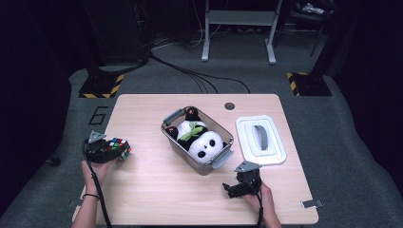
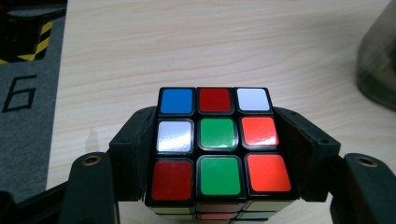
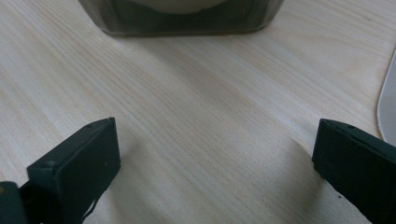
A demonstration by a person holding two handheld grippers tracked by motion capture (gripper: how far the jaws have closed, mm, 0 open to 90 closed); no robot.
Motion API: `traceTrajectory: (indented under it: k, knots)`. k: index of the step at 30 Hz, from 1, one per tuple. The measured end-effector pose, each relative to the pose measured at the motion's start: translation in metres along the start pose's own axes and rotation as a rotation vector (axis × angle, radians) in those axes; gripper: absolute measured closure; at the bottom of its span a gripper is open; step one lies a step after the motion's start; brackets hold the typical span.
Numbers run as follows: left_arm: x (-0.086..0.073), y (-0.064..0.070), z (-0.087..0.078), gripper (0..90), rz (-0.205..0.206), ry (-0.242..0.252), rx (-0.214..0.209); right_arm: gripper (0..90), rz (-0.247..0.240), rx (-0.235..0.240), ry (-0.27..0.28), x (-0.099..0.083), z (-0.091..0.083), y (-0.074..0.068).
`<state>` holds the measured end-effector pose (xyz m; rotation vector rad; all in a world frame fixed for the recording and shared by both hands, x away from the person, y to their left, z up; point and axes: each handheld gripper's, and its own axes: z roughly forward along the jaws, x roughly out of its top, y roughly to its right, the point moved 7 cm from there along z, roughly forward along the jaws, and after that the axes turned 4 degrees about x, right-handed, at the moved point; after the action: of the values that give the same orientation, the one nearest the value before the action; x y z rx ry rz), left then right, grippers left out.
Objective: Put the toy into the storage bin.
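A scrambled puzzle cube (image 1: 119,147) (image 2: 218,145) sits at the table's left edge, clamped between the jaws of my left gripper (image 1: 110,151) (image 2: 219,156), which is shut on its two sides. A clear plastic box (image 1: 177,143) (image 3: 187,21) in the middle of the table holds a plush panda (image 1: 202,140). My right gripper (image 1: 233,188) (image 3: 215,163) rests low over bare wood in front of the box, jaws wide open and nothing between them.
The box's white lid (image 1: 262,139) (image 3: 388,107) lies flat to the right of the box. A dark round hole (image 1: 229,106) marks the table's far edge. A clip (image 1: 311,204) sits at the near right corner.
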<state>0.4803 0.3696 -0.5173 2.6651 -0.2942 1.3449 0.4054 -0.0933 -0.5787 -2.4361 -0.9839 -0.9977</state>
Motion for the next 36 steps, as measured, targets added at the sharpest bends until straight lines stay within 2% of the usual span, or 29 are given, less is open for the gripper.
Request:
traceTrajectory:
  k: [6,7,8,12,15,16,23,36]
  knots:
    - [0.004,0.010,-0.005,34.5,0.026,0.005,-0.021,0.0,0.001,-0.001,0.000,0.000,0.000,0.000]
    - [0.005,0.012,-0.005,34.5,0.028,0.017,-0.019,0.0,0.001,0.001,-0.001,0.000,0.000,0.000]
    - [0.005,0.014,-0.007,34.5,0.034,-0.001,-0.028,0.1,0.000,0.001,-0.001,0.000,0.000,0.000]
    - [0.011,0.020,-0.011,34.5,0.040,0.014,-0.043,0.1,0.000,0.001,0.000,0.000,0.000,0.000]
    - [0.016,0.027,-0.013,34.5,0.059,0.032,-0.049,0.1,0.001,0.000,0.000,0.000,0.000,0.000]
    - [0.018,0.028,-0.014,34.5,0.073,0.024,-0.054,0.1,0.001,0.000,0.000,0.000,0.000,0.000]
    - [0.029,0.043,-0.020,34.5,0.102,0.040,-0.083,0.1,-0.002,0.000,-0.001,0.000,0.000,0.000]
    - [0.048,0.059,-0.031,34.5,0.125,0.065,-0.126,0.1,-0.003,0.000,-0.001,0.000,0.000,0.000]
